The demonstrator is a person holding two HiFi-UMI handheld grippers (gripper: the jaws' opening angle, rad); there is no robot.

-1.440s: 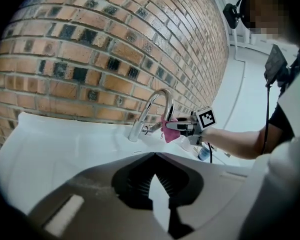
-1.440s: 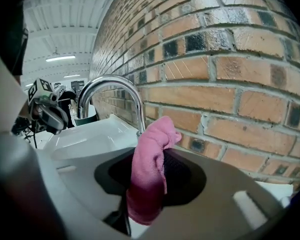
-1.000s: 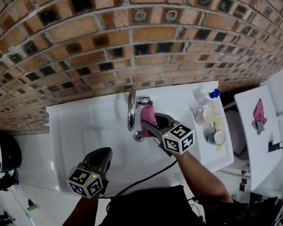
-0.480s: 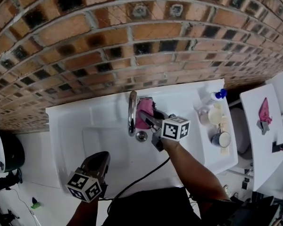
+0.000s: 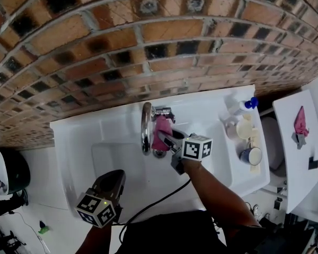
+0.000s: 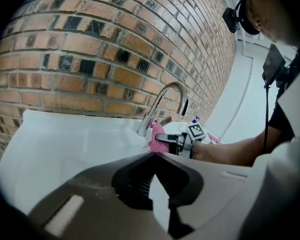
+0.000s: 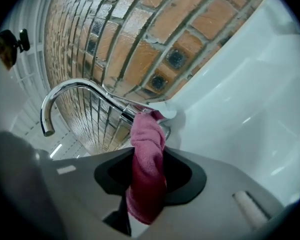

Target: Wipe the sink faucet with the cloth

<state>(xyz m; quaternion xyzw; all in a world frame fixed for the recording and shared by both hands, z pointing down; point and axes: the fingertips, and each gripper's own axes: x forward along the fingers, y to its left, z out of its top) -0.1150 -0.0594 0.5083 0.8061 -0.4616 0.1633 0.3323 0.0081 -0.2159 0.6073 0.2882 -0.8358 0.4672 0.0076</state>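
The chrome arched faucet (image 5: pixel 145 126) stands at the back of the white sink (image 5: pixel 79 142). My right gripper (image 5: pixel 166 137) is shut on a pink cloth (image 5: pixel 161 131), which is pressed against the faucet's base just right of the spout. In the right gripper view the cloth (image 7: pixel 149 169) hangs between the jaws and its top touches the faucet (image 7: pixel 80 91) near the base. My left gripper (image 5: pixel 115 175) hovers over the sink's front rim, shut and holding nothing. From the left gripper view (image 6: pixel 153 155) I see the faucet (image 6: pixel 168 100) and the cloth (image 6: pixel 156 136) ahead.
A brick wall (image 5: pixel 148 41) rises behind the sink. On the sink's right ledge stand a blue-capped bottle (image 5: pixel 246 105) and two cups (image 5: pixel 245 129). A white shelf (image 5: pixel 294 157) at far right carries another pink cloth (image 5: pixel 301 121). A black object (image 5: pixel 8 171) sits at far left.
My right gripper has carried the cloth left and toward the wall, closer against the faucet base. The left gripper has hardly moved.
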